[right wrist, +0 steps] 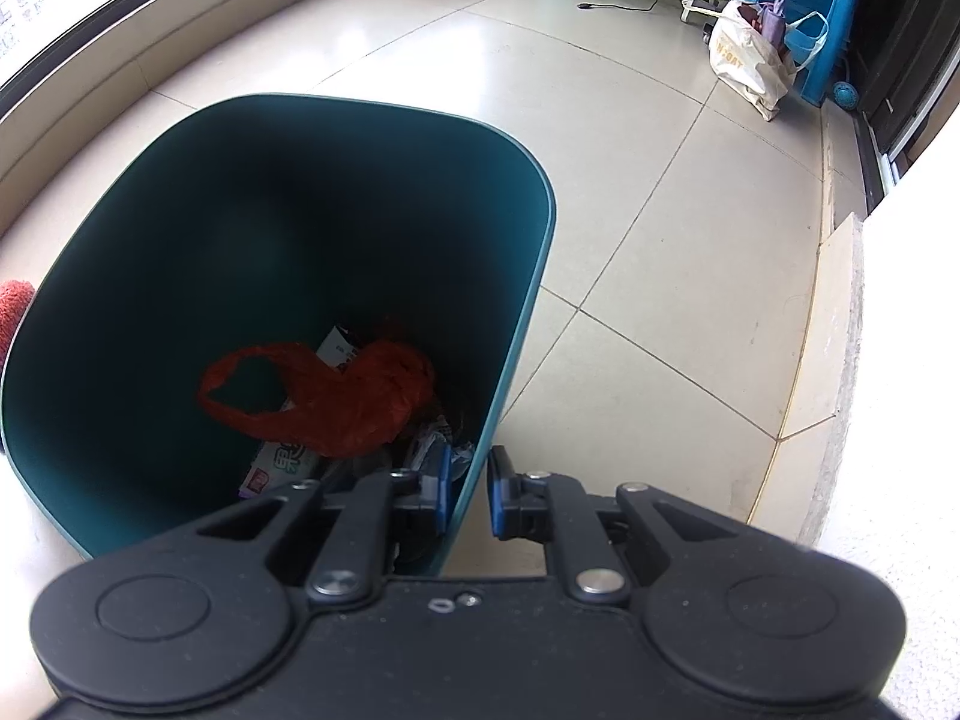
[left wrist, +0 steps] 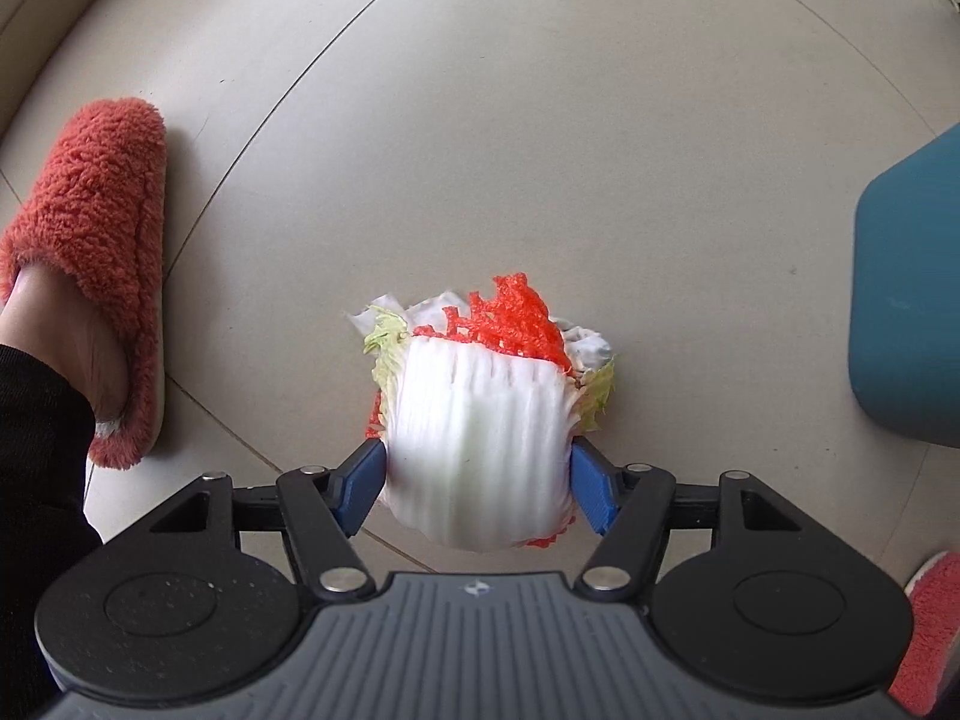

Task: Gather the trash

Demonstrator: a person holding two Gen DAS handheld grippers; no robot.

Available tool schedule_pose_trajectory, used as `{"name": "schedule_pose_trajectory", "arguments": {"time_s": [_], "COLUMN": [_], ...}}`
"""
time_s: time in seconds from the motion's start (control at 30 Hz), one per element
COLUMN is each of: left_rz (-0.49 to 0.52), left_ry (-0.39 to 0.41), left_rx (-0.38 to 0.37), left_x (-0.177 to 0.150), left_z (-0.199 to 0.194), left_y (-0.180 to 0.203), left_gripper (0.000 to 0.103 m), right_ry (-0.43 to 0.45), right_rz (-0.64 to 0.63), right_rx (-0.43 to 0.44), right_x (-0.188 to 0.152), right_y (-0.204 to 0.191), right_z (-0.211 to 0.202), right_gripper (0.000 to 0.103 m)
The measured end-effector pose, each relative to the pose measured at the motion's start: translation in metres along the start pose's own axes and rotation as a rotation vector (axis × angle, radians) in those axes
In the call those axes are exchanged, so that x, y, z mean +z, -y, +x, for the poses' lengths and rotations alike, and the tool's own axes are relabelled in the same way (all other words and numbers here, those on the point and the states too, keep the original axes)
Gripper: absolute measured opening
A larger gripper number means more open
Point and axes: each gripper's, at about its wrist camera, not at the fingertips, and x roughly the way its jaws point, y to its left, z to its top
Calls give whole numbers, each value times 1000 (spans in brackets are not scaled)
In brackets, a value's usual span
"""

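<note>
My left gripper points down at the tiled floor and is shut on a bundle of trash: a white cabbage stalk with green leaf edges, a scrap of orange-red foam net and crumpled white paper. The blue pads press the stalk on both sides, and the bundle hangs above the floor. A teal trash bin shows at the right edge of that view. My right gripper is shut on the near wall of the teal bin, one pad inside, one outside. Inside lie a red plastic bag and wrappers.
A person's foot in a fuzzy red slipper stands at the left of the left wrist view, another slipper at bottom right. Far right in the right wrist view are a white shopping bag, a blue stool and a raised stone step.
</note>
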Motion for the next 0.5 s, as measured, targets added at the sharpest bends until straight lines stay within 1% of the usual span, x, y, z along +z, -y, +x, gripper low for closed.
{"name": "schedule_pose_trajectory", "arguments": {"time_s": [0.03,0.17,0.3,0.37,0.43,0.47,0.5], "left_rz": [19,166,266,297,308,305,300], "left_ry": [0,0,-25,-40,-41,-45,-58], "left_rx": [-14,11,23,46,53,47,23], "left_x": [-2,-8,-5,-3,1,2,6], "left_z": [-2,2,24,36,45,48,51], "left_y": [11,65,116,131,139,140,140], "left_gripper": [65,65,65,66,67,69,70], "right_ry": [1,3,3,3,3,3,3], "right_rz": [-3,-5,-9,-8,-9,-9,-12], "right_rx": [-1,-3,-10,-9,-9,-9,-9], "right_x": [0,-1,-1,-1,0,0,0], "right_y": [0,-2,-4,-5,-6,-6,-7], "right_z": [0,-1,-1,-1,-1,-1,-1], "right_gripper": [12,12,12,12,12,12,12]}}
